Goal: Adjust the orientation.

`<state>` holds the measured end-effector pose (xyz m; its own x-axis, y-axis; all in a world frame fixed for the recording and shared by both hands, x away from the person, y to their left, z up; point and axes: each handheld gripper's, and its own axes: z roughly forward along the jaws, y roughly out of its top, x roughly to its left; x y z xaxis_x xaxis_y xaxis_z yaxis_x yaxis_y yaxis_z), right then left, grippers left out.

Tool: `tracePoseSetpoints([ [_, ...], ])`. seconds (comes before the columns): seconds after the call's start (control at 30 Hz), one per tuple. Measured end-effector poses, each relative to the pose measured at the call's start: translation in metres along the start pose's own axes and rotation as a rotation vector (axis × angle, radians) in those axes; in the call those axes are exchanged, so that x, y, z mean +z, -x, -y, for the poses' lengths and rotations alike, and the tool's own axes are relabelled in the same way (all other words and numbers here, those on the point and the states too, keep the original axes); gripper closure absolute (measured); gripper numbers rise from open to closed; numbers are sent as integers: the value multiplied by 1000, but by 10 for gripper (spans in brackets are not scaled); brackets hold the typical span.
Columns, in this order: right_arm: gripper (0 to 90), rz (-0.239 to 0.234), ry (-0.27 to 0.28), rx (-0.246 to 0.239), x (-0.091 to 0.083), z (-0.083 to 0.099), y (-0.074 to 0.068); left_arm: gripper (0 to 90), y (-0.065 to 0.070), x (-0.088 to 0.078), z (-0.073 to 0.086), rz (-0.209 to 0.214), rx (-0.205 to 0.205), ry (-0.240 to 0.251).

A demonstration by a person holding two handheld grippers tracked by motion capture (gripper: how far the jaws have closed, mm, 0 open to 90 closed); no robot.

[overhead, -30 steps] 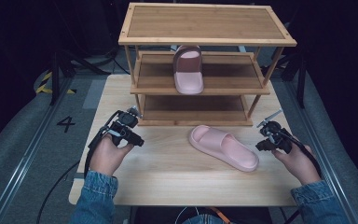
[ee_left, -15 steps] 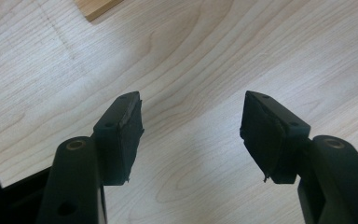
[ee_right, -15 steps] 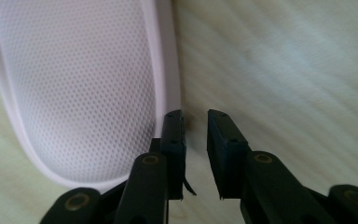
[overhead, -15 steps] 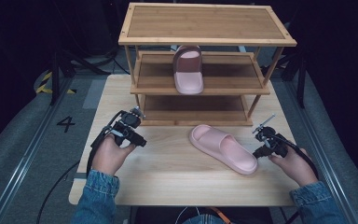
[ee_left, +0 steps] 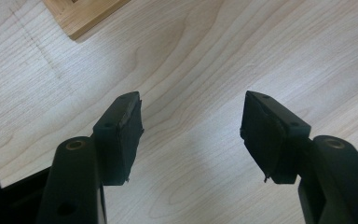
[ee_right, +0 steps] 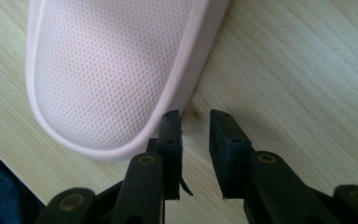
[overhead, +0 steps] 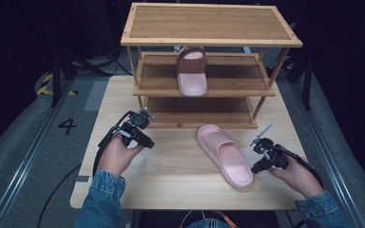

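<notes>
Since the earlier frame, the right gripper [overhead: 261, 154] has moved closer to the heel end of the pink slipper [overhead: 224, 155] on the table [overhead: 180, 166]. Its jaws have just been opening, and nothing is between them; they stand slightly apart, just beside the slipper's rim [ee_right: 121, 93]. The left gripper [overhead: 140, 130] has hardly moved; it hovers wide open over bare table, hand resting low. A 2nd slipper [overhead: 192, 71] lies on the rack's [overhead: 209, 28] middle shelf.

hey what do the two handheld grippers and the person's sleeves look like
Both the left gripper and the right gripper are black, each with two flat rectangular black jaws on bolted arms. A black cable trails from the left one. The right carries a thin grey rod. The sleeves are blue denim.
</notes>
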<state>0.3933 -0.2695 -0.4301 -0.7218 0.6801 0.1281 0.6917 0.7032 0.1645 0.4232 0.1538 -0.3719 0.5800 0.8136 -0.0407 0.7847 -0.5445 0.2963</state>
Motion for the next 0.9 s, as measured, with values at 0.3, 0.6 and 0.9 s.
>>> tracePoseSetpoints([
  [0.3, 676, 23, 120, -4, -24, -11, -22, 384, -1, 0, 2, -6, -5, -3],
  [0.6, 655, 34, 240, -52, -22, -50, -59, 384, -3, -2, 9, -4, -23, 2],
  [0.9, 658, 48, 253, -65, -3, -72, -66, 383, -3, 1, 10, -8, -26, -7],
])
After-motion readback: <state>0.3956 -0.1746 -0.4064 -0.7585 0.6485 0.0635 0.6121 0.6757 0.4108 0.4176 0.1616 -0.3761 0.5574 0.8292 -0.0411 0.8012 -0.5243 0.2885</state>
